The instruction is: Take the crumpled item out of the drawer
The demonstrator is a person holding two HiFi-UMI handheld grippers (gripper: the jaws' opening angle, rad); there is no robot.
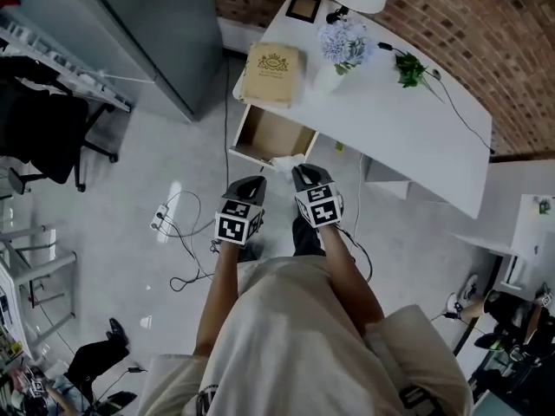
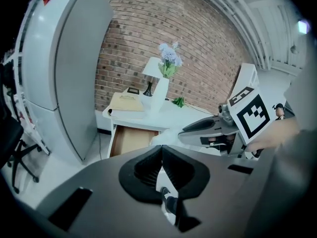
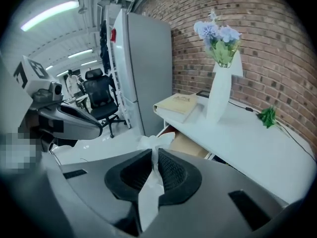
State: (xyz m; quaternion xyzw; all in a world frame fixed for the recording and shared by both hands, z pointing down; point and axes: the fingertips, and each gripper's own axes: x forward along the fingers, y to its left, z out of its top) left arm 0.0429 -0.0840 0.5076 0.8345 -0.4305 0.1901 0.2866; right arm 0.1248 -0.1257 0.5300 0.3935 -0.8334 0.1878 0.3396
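Crumpled item (image 3: 151, 143) tight in right hand-held gripper (image 3: 153, 155), seemingly just past drawer's (image 1: 273, 133) front edge; left hand-held gripper (image 2: 161, 150) closed.

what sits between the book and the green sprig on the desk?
A white vase of pale flowers stands between the book and the green sprig on the desk. The head view shows it, and the right gripper view agrees.

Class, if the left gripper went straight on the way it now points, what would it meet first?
Probably the front of the open drawer, just ahead of the left gripper and its shut jaws. The crumpled item, clamped in the right gripper, hangs close beside that line, so depth leaves some doubt.
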